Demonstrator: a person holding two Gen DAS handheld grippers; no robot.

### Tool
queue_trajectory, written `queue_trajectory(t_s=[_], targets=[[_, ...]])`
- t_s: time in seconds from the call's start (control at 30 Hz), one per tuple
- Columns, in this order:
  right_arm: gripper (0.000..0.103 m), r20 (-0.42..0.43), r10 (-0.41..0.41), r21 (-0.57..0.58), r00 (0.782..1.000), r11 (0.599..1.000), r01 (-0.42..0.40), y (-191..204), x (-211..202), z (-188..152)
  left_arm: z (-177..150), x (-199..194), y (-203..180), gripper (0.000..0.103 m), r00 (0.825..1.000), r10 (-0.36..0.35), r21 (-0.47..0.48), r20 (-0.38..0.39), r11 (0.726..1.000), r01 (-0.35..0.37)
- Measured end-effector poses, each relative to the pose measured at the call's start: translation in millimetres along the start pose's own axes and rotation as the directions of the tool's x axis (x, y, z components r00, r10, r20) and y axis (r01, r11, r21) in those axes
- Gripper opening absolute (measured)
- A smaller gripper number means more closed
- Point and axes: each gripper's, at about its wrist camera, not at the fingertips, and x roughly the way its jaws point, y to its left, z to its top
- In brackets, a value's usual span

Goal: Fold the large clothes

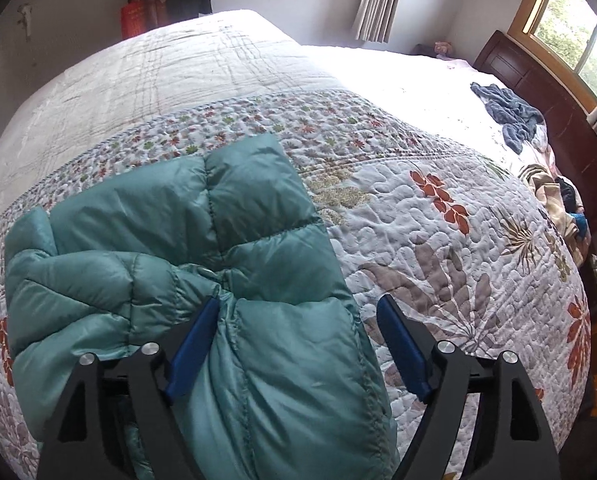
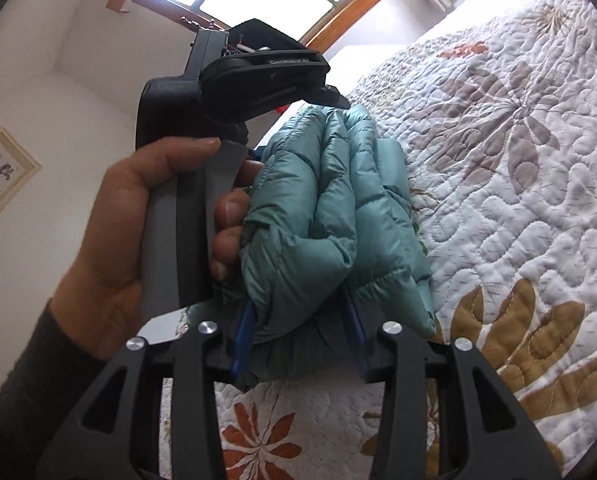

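Lying bunched on the floral quilt point(image 1: 438, 220): teal puffer jacket point(image 1: 234, 232). Spreading wide over its near edge, gripping nothing: left gripper point(image 1: 298, 312). Pinching a jacket fold: right gripper point(image 2: 300, 312). Crowding the jacket's left: hand point(image 2: 138, 216). Resting beyond the jacket, by the headboard point(image 1: 538, 92): blue cloth point(image 1: 510, 116).

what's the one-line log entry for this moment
step: folding jacket | left tool: open, jacket between fingers | right tool: shut on jacket | surface: quilt
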Motion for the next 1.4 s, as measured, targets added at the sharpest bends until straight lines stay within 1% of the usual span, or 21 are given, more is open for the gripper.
queue_trajectory(t_s=[0.1, 0.13, 0.2, 0.27, 0.3, 0.37, 0.5, 0.57, 0.63, 0.67, 0.7, 0.73, 0.77, 0.83, 0.9, 1.0, 1.13, 1.27, 1.3, 1.33, 1.4], targets=[[0.083, -0.089, 0.093, 0.062, 0.992, 0.994, -0.088, -7, -3, 23, 0, -7, 4, 0.084, 0.998, -0.069, -0.018, -0.004, 0.997, 0.069], [0.085, -0.135, 0.136, 0.091, 0.981, 0.988, -0.125, -9, -2, 34, 1, -13, 11, 0.084, 0.992, -0.123, -0.043, -0.001, 0.991, 0.123], [0.085, -0.2, 0.195, 0.129, 0.96, 0.977, -0.172, -12, 4, 56, 3, -26, 26, 0.084, 0.97, -0.24, -0.104, 0.026, 0.965, 0.242], [0.089, -0.254, 0.245, 0.13, 0.936, 0.967, -0.218, -7, 12, 79, 4, -42, 49, 0.084, 0.934, -0.349, -0.164, 0.076, 0.919, 0.357], [0.089, -0.283, 0.234, 0.127, 0.93, 0.97, -0.206, -5, 19, 91, 4, -50, 60, 0.084, 0.92, -0.379, -0.184, 0.101, 0.901, 0.392], [0.09, -0.327, 0.21, 0.116, 0.921, 0.976, -0.182, -3, 34, 108, 3, -65, 80, 0.084, 0.897, -0.419, -0.206, 0.144, 0.874, 0.441], [0.09, -0.399, 0.16, 0.09, 0.903, 0.987, -0.135, 3, 67, 134, -4, -91, 113, 0.084, 0.866, -0.46, -0.192, 0.196, 0.848, 0.494], [0.09, -0.413, 0.127, 0.072, 0.902, 0.992, -0.106, 4, 81, 142, -8, -95, 125, 0.084, 0.855, -0.474, -0.198, 0.21, 0.836, 0.512], [0.09, -0.43, 0.107, 0.054, 0.897, 0.994, -0.093, 7, 92, 148, -14, -98, 136, 0.084, 0.834, -0.502, -0.207, 0.229, 0.812, 0.545], [0.089, -0.438, 0.086, 0.038, 0.895, 0.996, -0.077, 9, 97, 151, -16, -98, 139, 0.084, 0.822, -0.519, -0.208, 0.234, 0.799, 0.564], [0.077, -0.442, 0.072, 0.025, 0.894, 0.997, -0.069, 9, 100, 149, -19, -99, 140, 0.084, 0.812, -0.534, -0.203, 0.237, 0.79, 0.579], [0.047, -0.46, 0.064, 0.01, 0.886, 0.998, -0.067, 9, 105, 150, -22, -99, 141, 0.084, 0.805, -0.545, -0.192, 0.235, 0.786, 0.588], [0.038, -0.48, 0.069, 0.01, 0.874, 0.997, -0.073, 8, 108, 149, -26, -100, 140, 0.084, 0.797, -0.558, -0.18, 0.231, 0.781, 0.599], [0.029, -0.469, 0.054, -0.009, 0.882, 0.998, -0.066, 5, 106, 152, -31, -99, 137, 0.084, 0.786, -0.58, -0.163, 0.216, 0.772, 0.614], [0.024, -0.446, 0.058, -0.023, 0.893, 0.997, -0.077, 3, 94, 150, -39, -100, 130, 0.084, 0.771, -0.606, -0.126, 0.197, 0.764, 0.632], [0.023, -0.401, 0.087, -0.004, 0.912, 0.995, -0.097, -11, 68, 144, -55, -103, 115, 0.084, 0.745, -0.647, -0.051, 0.16, 0.748, 0.661], [0.023, -0.352, 0.124, 0.064, 0.928, 0.992, -0.108, -46, 49, 135, -72, -89, 94, 0.08, 0.735, -0.674, 0.005, 0.08, 0.737, 0.676], [0.026, -0.315, 0.189, 0.188, 0.93, 0.973, -0.134, -87, 43, 124, -75, -66, 88, 0.076, 0.719, -0.694, -0.016, 0.037, 0.719, 0.695], [0.029, -0.32, 0.198, 0.206, 0.927, 0.969, -0.136, -92, 45, 121, -75, -62, 87, 0.076, 0.717, -0.697, -0.022, 0.032, 0.716, 0.697], [0.029, -0.329, 0.2, 0.211, 0.923, 0.968, -0.135, -94, 47, 118, -74, -59, 87, 0.076, 0.721, -0.692, -0.025, 0.027, 0.721, 0.693], [0.032, -0.334, 0.194, 0.21, 0.922, 0.969, -0.128, -98, 53, 114, -73, -47, 86, 0.076, 0.74, -0.673, -0.03, 0.013, 0.739, 0.673]])
